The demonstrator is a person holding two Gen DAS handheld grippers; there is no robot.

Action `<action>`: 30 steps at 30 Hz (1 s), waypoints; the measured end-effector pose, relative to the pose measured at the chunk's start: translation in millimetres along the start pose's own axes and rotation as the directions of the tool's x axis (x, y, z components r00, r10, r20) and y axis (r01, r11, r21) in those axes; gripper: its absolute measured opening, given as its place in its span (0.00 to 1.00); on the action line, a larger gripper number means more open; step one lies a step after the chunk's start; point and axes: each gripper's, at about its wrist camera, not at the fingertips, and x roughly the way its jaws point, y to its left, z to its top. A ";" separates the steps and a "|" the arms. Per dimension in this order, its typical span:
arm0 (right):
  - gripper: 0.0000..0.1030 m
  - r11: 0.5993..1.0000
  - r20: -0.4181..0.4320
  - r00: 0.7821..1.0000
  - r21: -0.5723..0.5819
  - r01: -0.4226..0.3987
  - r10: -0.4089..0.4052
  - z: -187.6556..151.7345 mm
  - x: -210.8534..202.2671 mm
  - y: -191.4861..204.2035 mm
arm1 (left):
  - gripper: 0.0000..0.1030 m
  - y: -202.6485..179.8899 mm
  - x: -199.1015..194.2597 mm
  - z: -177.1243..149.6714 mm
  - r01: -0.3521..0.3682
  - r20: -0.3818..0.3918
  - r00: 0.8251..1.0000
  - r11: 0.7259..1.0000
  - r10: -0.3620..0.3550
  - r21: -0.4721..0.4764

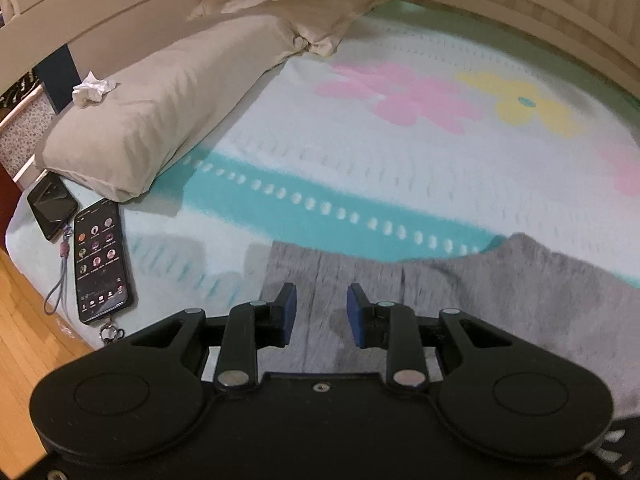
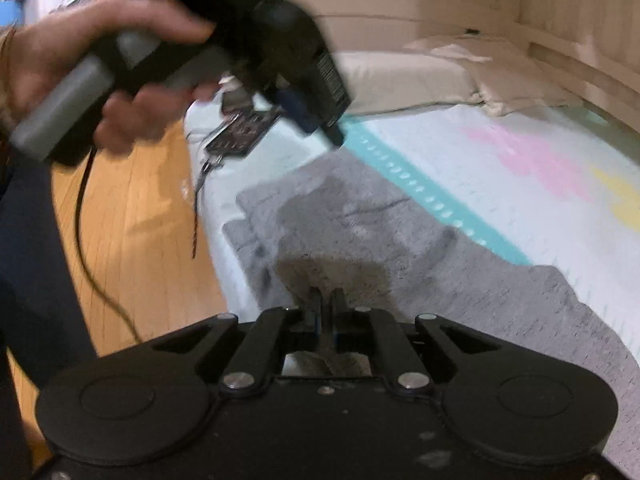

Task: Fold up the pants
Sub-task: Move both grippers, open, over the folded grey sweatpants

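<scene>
Grey pants [image 1: 460, 292] lie on a flowered bedspread [image 1: 400, 160] at the near edge of the bed. My left gripper [image 1: 322, 308] is open above the pants' left end, with nothing between its blue pads [image 1: 289, 312]. In the right wrist view the pants [image 2: 400, 248] spread from the bed's left edge toward the lower right. My right gripper [image 2: 327, 304] is shut on a fold of the grey fabric. The left gripper [image 2: 296, 100] shows there held in a hand, above the bed's edge.
Two phones [image 1: 102, 260] lie at the bed's left edge, beside a beige pillow [image 1: 160, 108] with a crumpled tissue [image 1: 92, 88] on it. A second pillow [image 1: 288, 4] lies farther back. Wooden floor [image 2: 132, 220] lies left of the bed. A cable [image 2: 86, 240] hangs from the left gripper.
</scene>
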 end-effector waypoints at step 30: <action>0.29 0.828 -0.020 0.961 0.503 0.247 -0.274 19.1 0.0 -205.2 | 0.33 -44.6 49.7 -76.4 -0.134 -0.170 0.975 0.988 0.145 0.075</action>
